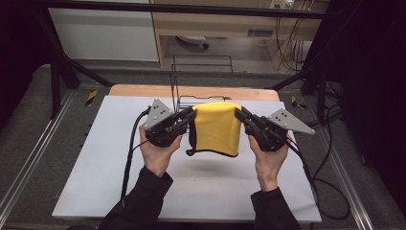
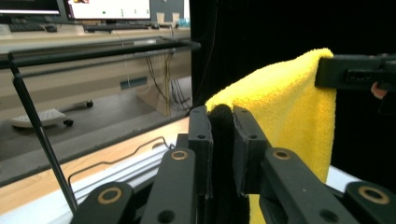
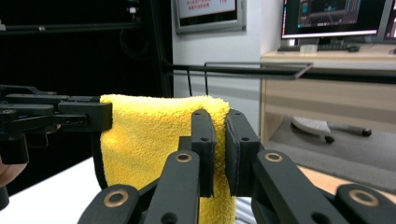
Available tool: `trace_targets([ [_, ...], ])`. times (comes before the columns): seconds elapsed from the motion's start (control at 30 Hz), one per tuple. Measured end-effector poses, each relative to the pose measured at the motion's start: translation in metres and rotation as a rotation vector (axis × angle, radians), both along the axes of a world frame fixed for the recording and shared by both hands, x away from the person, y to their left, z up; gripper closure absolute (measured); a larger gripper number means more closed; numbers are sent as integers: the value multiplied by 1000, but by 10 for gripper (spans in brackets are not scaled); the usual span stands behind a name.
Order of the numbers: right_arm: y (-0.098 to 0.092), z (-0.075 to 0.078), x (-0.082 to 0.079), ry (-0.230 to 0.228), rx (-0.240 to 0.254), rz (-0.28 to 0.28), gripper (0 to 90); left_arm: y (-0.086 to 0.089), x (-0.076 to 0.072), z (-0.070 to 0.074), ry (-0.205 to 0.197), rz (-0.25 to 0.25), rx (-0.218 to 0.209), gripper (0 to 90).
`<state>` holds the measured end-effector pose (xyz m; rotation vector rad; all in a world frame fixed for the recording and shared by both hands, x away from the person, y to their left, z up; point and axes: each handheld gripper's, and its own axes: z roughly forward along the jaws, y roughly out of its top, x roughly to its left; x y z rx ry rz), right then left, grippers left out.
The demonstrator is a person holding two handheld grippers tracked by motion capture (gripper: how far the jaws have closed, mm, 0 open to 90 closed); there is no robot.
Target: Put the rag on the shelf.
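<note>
We have the left gripper (image 1: 190,116) pinched on the dark-edged corner of the yellow cloth (image 1: 216,127), and the right gripper (image 1: 239,115) pinched on the opposite top corner, so the cloth hangs folded between them above the white table mat (image 1: 95,158), with its lower edge clear of the surface. In the high view, the wire rack (image 1: 201,76) stands at twelve o'clock from the cloth. In the right gripper view the jaws seem to catch only a thin edge, though we cannot tell how deep the bite goes. If we pull the hands apart too hard, that corner could slip free and the cloth would swing toward nine o'clock, or its hanging fold could snag the rack's front rail.
</note>
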<state>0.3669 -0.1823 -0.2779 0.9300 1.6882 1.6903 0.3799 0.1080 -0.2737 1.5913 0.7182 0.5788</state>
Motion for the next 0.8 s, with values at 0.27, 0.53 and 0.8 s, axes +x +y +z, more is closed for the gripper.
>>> trace_targets([
  [0.27,6,13,6,-46,28,0,839,6,3,13,-46,11,-33,791],
  [0.53,12,34,12,-92,28,-5,838,10,9,32,-85,20,-60,791],
  [0.8,15,54,18,-144,33,-20,839,10,14,50,-133,29,-82,791],
])
